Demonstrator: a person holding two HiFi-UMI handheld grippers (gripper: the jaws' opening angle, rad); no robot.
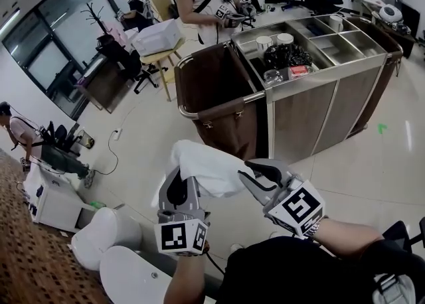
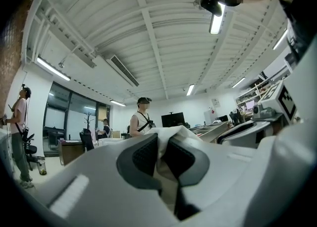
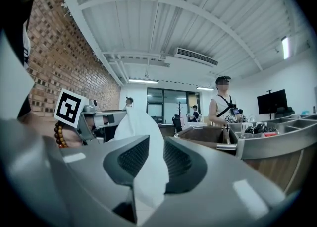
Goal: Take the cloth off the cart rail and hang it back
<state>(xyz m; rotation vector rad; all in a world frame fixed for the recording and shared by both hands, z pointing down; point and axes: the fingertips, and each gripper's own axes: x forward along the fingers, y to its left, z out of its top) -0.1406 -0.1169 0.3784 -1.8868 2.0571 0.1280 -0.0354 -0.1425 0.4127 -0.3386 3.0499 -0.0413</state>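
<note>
I've got a large dark-framed window point(image 1: 60, 37). Brown wooden desk point(image 1: 99, 83) and black office chair point(image 1: 127, 65) just in front of it. Red brick wall point(image 3: 64, 57) runs up to it. Long tube light point(image 2: 52, 69) above, pale glossy floor point(image 1: 372, 163) below.

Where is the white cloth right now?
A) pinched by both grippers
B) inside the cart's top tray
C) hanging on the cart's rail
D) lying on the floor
A: the white cloth is pinched in the jaws of the left gripper and the right gripper, clear of the cart rail.
</note>
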